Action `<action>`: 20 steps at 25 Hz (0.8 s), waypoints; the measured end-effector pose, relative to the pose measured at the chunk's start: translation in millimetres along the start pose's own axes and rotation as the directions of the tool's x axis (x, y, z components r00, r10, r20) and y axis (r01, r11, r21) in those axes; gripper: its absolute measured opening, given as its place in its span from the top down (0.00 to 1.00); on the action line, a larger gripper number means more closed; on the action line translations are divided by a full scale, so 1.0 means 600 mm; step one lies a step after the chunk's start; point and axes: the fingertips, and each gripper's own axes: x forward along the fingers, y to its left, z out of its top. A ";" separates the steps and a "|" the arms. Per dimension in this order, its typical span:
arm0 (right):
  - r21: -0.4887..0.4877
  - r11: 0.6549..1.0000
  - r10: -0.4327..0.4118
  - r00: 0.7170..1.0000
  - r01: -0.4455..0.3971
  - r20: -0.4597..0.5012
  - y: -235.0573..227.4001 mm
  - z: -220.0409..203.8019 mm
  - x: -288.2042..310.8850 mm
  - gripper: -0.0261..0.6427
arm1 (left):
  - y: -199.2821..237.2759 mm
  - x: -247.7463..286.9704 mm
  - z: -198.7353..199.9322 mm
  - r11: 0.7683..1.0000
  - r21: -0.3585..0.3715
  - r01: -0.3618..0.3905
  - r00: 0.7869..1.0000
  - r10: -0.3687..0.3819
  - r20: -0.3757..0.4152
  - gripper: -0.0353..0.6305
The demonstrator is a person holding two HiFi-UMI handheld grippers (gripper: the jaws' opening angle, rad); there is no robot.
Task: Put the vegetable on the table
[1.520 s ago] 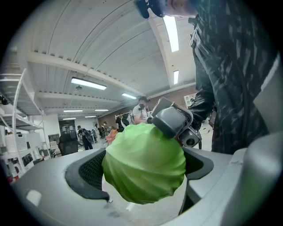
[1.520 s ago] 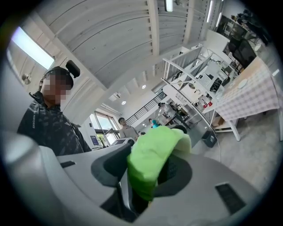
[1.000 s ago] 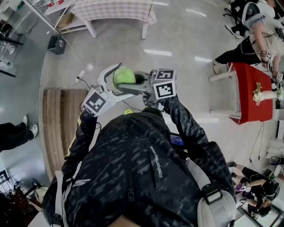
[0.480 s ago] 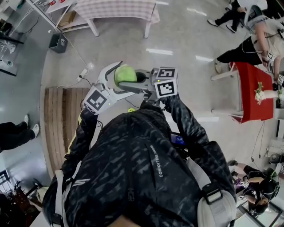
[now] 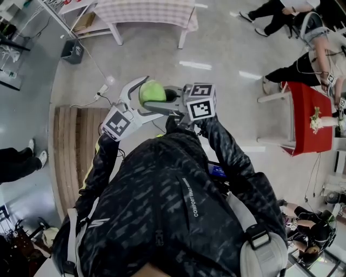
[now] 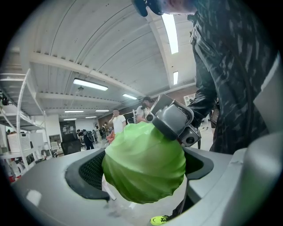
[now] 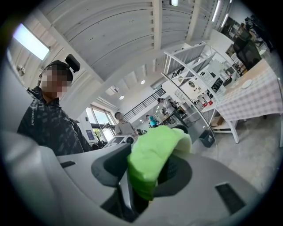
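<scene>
Both grippers advanced toward the checked table (image 5: pixel 140 11), left gripper (image 6: pixel 143 170) and right gripper (image 7: pixel 150 172) clamping the cabbage (image 5: pixel 151 93); setting it down remained.

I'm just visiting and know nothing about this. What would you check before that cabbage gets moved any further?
1. Right gripper clamped on cabbage: ok, its pads press a leaf.
2. Left gripper gripping too: ok, the cabbage fills the gap between its jaws.
3. Cabbage above a table: not ok, it hangs over bare floor.
4. Table in sight: ok, a checked-cloth table stands ahead.
5. Free spot on that tabletop: cannot tell, too little of it shows.
</scene>
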 end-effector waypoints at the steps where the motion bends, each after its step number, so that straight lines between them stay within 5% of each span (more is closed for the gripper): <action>1: 0.001 1.000 0.000 1.000 0.000 -0.001 -0.005 0.002 0.000 0.74 | 0.005 0.002 -0.001 1.000 -0.005 -0.002 1.000 0.002 0.001 0.20; 20: 0.048 0.996 0.083 0.995 -0.080 -0.050 -0.206 0.070 -0.009 0.73 | 0.180 0.101 -0.092 0.995 -0.056 -0.084 0.995 0.081 -0.059 0.20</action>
